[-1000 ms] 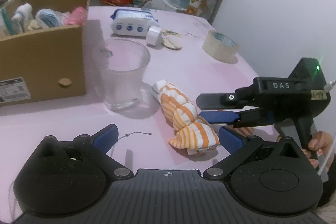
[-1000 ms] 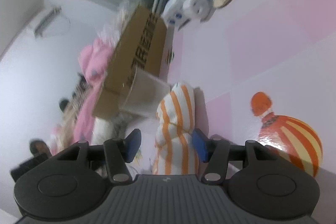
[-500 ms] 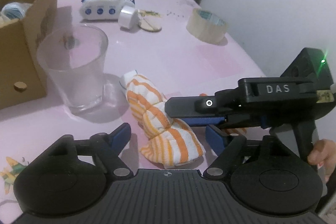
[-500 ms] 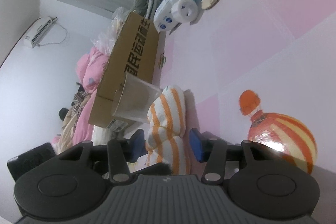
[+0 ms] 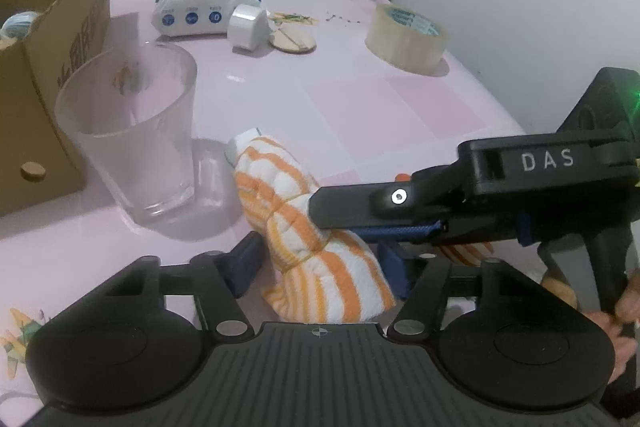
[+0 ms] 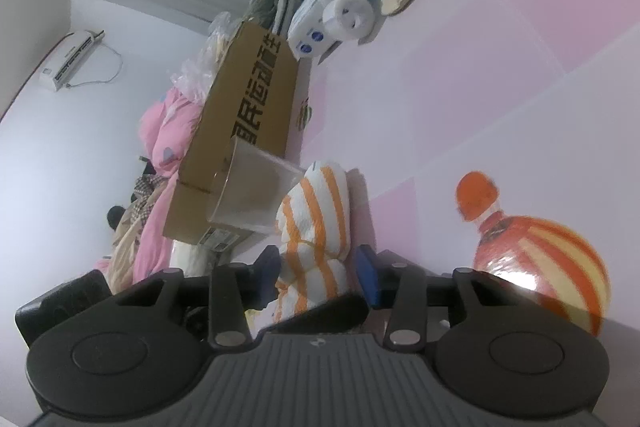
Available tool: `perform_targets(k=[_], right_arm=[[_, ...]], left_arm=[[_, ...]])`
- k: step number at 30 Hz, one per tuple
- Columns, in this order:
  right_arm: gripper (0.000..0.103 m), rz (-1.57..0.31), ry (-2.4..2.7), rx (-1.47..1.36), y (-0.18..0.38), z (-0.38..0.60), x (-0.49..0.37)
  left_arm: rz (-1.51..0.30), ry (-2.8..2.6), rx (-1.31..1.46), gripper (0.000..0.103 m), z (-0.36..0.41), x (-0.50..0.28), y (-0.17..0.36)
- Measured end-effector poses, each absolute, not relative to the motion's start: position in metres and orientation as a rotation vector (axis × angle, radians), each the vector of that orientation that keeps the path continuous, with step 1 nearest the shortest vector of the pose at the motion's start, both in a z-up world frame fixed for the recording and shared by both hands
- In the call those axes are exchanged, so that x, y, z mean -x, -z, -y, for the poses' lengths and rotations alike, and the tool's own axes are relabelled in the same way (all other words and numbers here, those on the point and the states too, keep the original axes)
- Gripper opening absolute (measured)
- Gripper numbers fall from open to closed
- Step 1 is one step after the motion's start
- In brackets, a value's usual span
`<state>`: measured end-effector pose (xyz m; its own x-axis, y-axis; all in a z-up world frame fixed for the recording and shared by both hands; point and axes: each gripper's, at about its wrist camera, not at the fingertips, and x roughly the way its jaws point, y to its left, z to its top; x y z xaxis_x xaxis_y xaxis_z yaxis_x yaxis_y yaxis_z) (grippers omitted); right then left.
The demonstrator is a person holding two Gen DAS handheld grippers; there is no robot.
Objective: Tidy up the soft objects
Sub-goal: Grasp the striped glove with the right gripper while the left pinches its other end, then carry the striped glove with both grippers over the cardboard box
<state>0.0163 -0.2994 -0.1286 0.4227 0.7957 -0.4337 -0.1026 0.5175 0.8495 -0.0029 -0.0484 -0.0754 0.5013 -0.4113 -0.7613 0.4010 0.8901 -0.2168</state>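
A rolled orange-and-white striped cloth [image 5: 288, 187] lies on the pink table [image 5: 320, 95] beside a glass. My left gripper [image 5: 320, 267] straddles its near end. The jaws are closing, with a small gap still showing at the left pad. My right gripper [image 5: 340, 223] reaches in from the right, turned on its side. Its jaws are also closing and pinch the cloth's middle. In the right wrist view the cloth [image 6: 316, 211] fills the space between that gripper's [image 6: 318, 269] blue pads.
A clear glass [image 5: 132, 139] stands just left of the cloth, with an open cardboard box [image 5: 52, 75] behind it. Farther back lie a wipes pack [image 5: 204, 7], a small white roll [image 5: 248, 27] and a tape roll [image 5: 404, 35]. A hand [image 5: 616, 311] holds the right gripper's handle.
My left gripper has moved in over the cloth's near end and its jaws have narrowed a lot. The right gripper's jaws have narrowed onto the cloth, staying in place.
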Motion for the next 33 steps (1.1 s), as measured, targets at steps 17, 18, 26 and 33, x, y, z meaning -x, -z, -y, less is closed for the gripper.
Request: perform_targets(k=[17,18,26,33], right_arm=[[0.060,-0.884,-0.767,-0.770,0.065,0.294,0.018],[0.061,-0.871,-0.791,-0.754,0.055,0.288,0.018],[0.060,-0.723,-0.993,-0.611,-0.024,0.218,0.002],[0.061,-0.742,-1.116,-0.519,-0.065,0.137,-0.053]], left_arm=[[-0.734,0.568,-0.053,0.046,0.040,0.056,0.028],[-0.711,0.562,-0.055,0.046,0.036,0.061,0.021],[-0.490,0.419,-0.079,0.046,-0.015,0.082,-0.044],[-0.440,0.264,-0.061,0.046,-0.067,0.054,-0.075]])
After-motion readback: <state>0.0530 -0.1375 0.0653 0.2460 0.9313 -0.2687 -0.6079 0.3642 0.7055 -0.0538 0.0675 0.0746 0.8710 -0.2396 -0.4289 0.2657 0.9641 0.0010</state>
